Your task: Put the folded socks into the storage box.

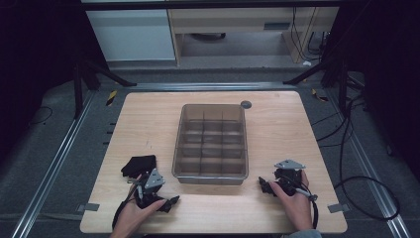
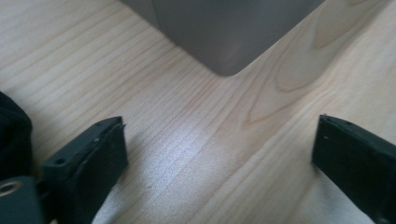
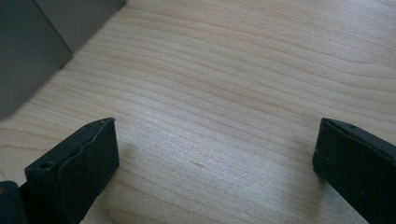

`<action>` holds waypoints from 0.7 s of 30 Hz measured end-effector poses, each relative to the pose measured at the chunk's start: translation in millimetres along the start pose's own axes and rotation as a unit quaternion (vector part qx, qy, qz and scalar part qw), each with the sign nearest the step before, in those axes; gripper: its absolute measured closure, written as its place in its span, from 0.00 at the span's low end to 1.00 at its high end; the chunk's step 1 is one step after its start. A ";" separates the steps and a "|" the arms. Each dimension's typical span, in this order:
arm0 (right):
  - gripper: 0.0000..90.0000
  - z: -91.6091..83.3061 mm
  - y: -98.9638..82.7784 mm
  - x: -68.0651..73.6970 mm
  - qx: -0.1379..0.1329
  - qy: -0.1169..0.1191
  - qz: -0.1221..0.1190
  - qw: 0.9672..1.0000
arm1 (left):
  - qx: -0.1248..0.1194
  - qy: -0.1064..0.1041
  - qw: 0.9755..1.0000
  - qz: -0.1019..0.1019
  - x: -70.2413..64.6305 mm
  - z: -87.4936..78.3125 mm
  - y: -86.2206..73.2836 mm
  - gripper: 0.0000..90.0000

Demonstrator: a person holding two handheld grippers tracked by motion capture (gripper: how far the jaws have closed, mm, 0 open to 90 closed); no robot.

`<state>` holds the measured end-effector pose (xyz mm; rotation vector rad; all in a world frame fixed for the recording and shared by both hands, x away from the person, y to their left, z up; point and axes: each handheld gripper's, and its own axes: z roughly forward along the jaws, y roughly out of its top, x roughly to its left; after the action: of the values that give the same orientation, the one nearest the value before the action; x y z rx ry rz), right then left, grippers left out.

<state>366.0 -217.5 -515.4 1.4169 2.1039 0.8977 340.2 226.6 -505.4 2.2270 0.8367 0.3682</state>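
Note:
A smoky translucent box [image 1: 179,144] divided into several compartments stands at the middle of the wooden table [image 1: 277,129]; the compartments look empty. My left gripper [image 1: 168,202] rests low on the table near the box's front left corner [image 2: 224,42], jaws open with bare wood between them [image 2: 219,149]. My right gripper [image 1: 263,185] sits by the box's front right corner [image 3: 32,46], also open over bare wood [image 3: 215,154]. A black folded cloth-like item [image 1: 139,165] lies just behind the left hand and shows at the left gripper view's edge [image 2: 11,135].
A small grey round disc [image 1: 245,104] lies on the table behind the box's far right corner. Cables [image 1: 366,188] trail off the table's right side. Metal rails [image 1: 54,163] and dark stands flank the table.

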 end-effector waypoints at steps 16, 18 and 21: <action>0.01 -1.9 -1.9 1.1 0.000 0.001 -0.003 1.000 | 0.026 0.029 0.998 0.047 53.8 -47.0 24.1 0.07; 0.01 -1.9 -1.9 1.1 -0.001 0.001 -0.003 1.000 | 0.029 0.029 0.998 0.048 57.1 -48.7 22.8 0.07; 0.01 -2.1 -2.1 1.4 -0.001 0.003 -0.002 1.000 | 0.032 0.028 0.998 0.051 59.6 -51.3 23.7 0.07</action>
<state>362.7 -217.3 -515.4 1.4112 2.1087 0.9017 371.1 280.5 -451.8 2.3337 0.7770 0.4606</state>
